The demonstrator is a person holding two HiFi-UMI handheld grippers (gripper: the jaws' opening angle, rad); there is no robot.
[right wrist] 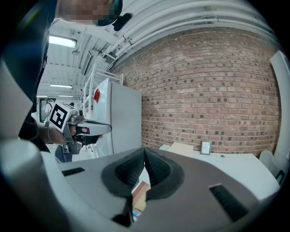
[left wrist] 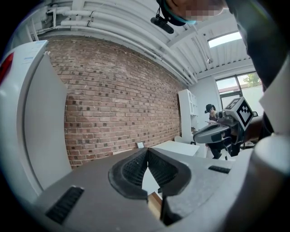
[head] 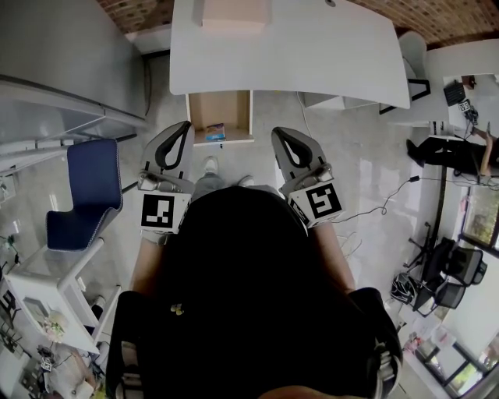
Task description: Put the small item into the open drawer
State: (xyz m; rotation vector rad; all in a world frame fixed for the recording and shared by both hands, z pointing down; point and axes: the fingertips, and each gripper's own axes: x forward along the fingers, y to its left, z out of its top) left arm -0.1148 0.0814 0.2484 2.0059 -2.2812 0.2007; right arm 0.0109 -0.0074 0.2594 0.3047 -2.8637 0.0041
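Observation:
The open drawer (head: 221, 113) hangs under the white desk (head: 312, 54), its wooden inside showing. A small blue item (head: 215, 131) lies in it near the front edge. My left gripper (head: 185, 126) is shut and empty, held just left of the drawer front. Just right of the drawer, my right gripper (head: 277, 132) is also shut and holds nothing. In the left gripper view the jaws (left wrist: 147, 150) are pressed together, with a strip of the drawer (left wrist: 154, 205) below them. The right gripper view shows its jaws (right wrist: 144, 150) closed above the drawer (right wrist: 141, 193).
A cardboard box (head: 234, 12) and a small picture frame (right wrist: 205, 147) stand on the desk by the brick wall. A blue chair (head: 90, 191) sits to the left. White tables, dark chairs and cables (head: 390, 199) fill the right side.

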